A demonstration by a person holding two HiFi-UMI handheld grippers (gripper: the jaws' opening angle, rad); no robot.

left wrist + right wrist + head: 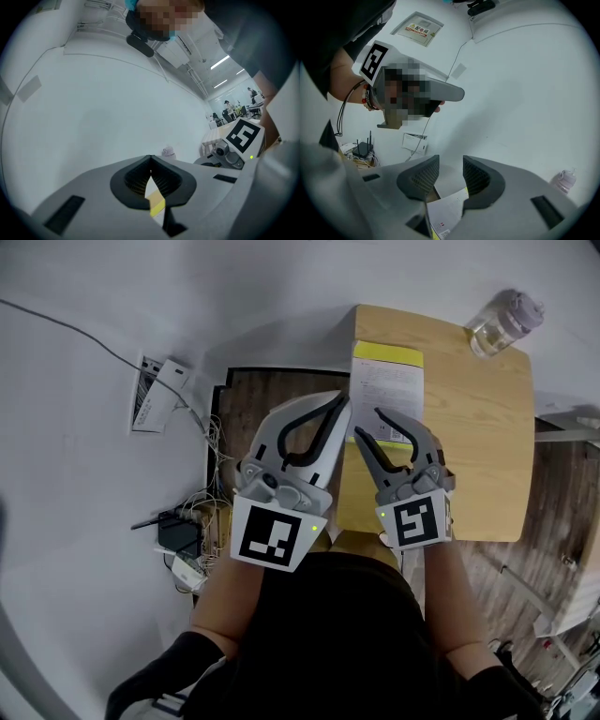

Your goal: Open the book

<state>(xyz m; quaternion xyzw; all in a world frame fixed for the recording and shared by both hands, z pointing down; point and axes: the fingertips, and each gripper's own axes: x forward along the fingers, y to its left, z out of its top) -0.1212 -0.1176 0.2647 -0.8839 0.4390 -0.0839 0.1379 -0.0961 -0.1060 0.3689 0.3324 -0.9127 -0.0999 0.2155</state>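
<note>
Lying flat on wooden table [473,456], along its left edge: book [386,390], white cover with yellow band at far end, looking closed. Hovering side by side at near end of book: both grippers. Showing jaw tips pressed together, nothing pinched: left gripper [344,402]. Holding jaws apart, nothing between pads, book page visible below gap: right gripper [368,424]. Standing at far right table corner, well apart from book: clear bottle [504,322].
</note>
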